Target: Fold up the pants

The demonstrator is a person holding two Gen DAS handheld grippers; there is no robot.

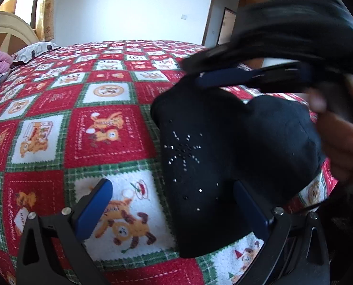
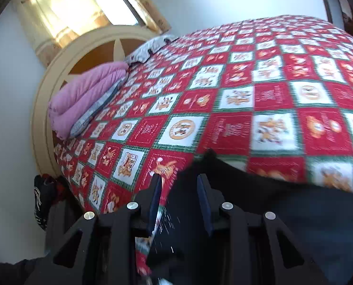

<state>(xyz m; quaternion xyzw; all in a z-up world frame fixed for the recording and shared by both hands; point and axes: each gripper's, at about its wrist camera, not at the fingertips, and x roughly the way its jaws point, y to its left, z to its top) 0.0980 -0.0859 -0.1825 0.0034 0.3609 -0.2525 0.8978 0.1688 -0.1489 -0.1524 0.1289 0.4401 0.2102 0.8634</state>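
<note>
From the left wrist: black pants point(image 1: 212, 166), folded into a compact bundle with a rhinestone starburst facing up, lie on the bed point(image 1: 93, 99), whose patchwork cover of red and white bear squares carries the whole job. Your left gripper point(image 1: 174, 204) has its jaws spread wide, one blue pad on the cover just left of the pants, the other at the bundle's right edge, neither pressing cloth. Above the pants your right gripper point(image 1: 259, 76) sweeps across, blurred, with your hand point(image 1: 342, 147) on its handle at the pants' right side.

From the right wrist: the right gripper point(image 2: 180, 190) shows its jaws part-way apart, and the black pants point(image 2: 283, 213) run under and between the pads; whether the pads press the cloth you cannot tell through the blur. A pink quilt point(image 2: 86, 97) sits folded well beyond the pants, by the headboard point(image 2: 57, 71).

The fold looks nearly complete, so the step in hand is likely to be laying the top layer square and letting go. Bring the right gripper to rest before spreading the jaws, so the layer drops flat on the pants rather than dragging. Hold the left gripper beside the pants as an anchor, and press only if an edge lifts.
</note>
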